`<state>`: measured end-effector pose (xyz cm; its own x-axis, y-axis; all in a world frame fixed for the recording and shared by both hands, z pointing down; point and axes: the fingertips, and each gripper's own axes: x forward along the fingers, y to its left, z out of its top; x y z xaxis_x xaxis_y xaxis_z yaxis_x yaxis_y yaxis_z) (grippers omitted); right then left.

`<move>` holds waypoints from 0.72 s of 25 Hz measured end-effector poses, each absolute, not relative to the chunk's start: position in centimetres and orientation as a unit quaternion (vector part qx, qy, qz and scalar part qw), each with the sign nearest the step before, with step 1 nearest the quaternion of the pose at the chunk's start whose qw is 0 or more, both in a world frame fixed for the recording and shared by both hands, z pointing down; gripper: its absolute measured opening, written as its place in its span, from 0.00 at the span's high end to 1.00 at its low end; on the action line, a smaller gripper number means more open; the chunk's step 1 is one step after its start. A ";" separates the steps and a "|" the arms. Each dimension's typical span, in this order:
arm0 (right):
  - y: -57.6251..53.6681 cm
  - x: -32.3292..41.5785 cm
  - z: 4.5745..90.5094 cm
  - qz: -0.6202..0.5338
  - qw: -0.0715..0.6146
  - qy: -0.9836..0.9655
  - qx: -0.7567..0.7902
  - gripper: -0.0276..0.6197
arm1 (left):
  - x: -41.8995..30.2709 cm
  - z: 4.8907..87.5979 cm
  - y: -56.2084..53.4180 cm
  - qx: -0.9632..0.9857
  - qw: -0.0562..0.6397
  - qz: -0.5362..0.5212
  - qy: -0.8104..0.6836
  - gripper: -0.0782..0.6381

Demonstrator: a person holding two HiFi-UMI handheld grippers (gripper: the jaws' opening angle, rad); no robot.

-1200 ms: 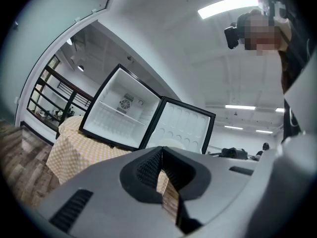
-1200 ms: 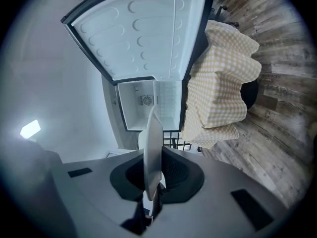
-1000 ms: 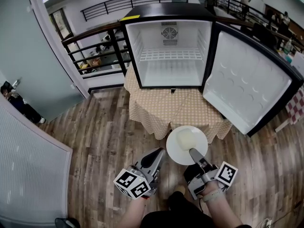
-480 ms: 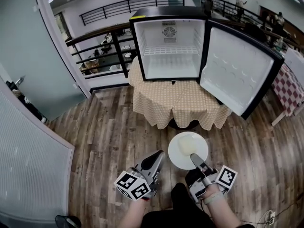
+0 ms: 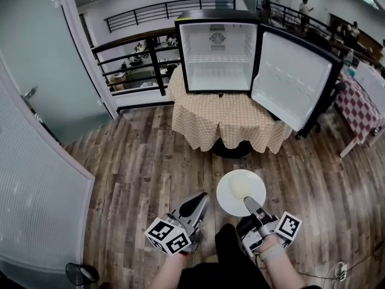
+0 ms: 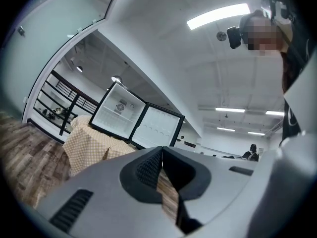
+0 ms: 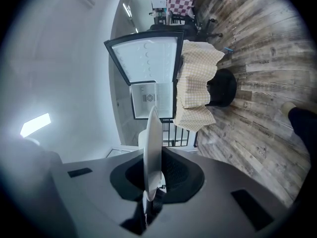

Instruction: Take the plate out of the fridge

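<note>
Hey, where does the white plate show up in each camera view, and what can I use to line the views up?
Head view: plate at lower centre, its near rim gripped by the right tongs.
Left gripper view: not in it.
Right gripper view: plate seen edge-on at lower centre, clamped between the jaws.
Shared landmark: the fridge, with its door open, shows in all three views.

A big open-plan office hall: black mezzanine railings, ceiling strip lights, wood-plank floor.
</note>
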<state>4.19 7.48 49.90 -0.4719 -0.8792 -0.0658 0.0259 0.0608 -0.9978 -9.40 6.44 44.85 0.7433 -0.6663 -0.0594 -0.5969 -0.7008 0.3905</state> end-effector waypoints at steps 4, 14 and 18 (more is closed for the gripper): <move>9.8 4.0 49.9 -0.590 0.383 0.622 -0.345 0.89 | -9.1 44.8 8.5 0.919 0.177 -0.101 -0.338 0.88; 12.2 4.8 49.7 -0.582 0.394 0.624 -0.342 0.89 | -7.9 44.8 10.4 0.925 0.174 -0.097 -0.322 0.88; 12.8 5.0 49.8 -0.585 0.396 0.623 -0.336 0.89 | -7.9 44.7 10.8 0.923 0.170 -0.098 -0.330 0.88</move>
